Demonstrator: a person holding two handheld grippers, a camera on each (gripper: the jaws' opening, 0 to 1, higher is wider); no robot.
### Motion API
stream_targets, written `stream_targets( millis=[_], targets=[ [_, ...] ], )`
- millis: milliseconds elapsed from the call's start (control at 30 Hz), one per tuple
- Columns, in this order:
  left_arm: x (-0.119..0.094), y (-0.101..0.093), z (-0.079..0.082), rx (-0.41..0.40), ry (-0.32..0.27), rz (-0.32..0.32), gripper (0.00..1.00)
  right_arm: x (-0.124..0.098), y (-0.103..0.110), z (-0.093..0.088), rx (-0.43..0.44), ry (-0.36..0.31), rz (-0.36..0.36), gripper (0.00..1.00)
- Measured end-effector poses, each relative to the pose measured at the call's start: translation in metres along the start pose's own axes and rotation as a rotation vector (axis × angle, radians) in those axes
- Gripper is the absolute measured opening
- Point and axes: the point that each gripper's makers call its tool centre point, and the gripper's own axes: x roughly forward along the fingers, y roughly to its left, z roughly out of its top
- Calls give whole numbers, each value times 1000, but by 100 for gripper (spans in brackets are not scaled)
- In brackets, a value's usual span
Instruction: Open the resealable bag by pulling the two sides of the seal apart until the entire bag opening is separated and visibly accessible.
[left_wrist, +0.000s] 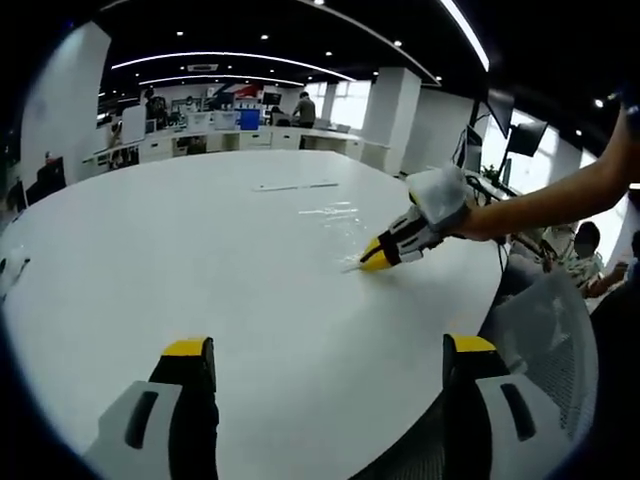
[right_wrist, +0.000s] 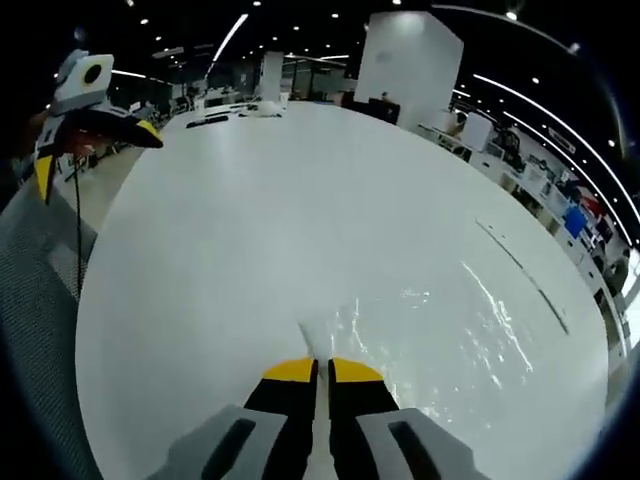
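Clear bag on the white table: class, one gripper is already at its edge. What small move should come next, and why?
Probably bring the left gripper across to the bag and take the opposite side of its edge. The right gripper looks shut on the near edge, while the left one hangs open over the bare table, well away from the bag. Pulling the seal apart needs a grip on both sides.

Black claws (left_wrist: 330, 365), yellow tips

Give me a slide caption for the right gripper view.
Right gripper pinches the clear resealable bag's edge on the white table.
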Motion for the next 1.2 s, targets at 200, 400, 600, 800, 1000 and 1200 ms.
stream_targets(
  millis=[200, 400, 600, 800, 1000, 1200],
  targets=[
    [1, -2, 0, 1, 0, -5, 92, -5, 3, 6, 44, -31, 12, 0],
    [1, -4, -1, 14, 4, -21, 91, -9, 9, 9, 77, -55, 19, 0],
    [0, -5, 1, 20, -1, -24, 90, -15, 20, 12, 89, -77, 33, 0],
    [1, -8, 3, 33, -2, -34, 89, -25, 32, 17, 98, -104, 47, 0],
    [2, -11, 5, 62, 2, -50, 89, -34, 45, 20, 131, -130, 70, 0],
    [5, -13, 6, 88, 10, -63, 88, -43, 60, 21, 142, -146, 97, 0]
  ],
)
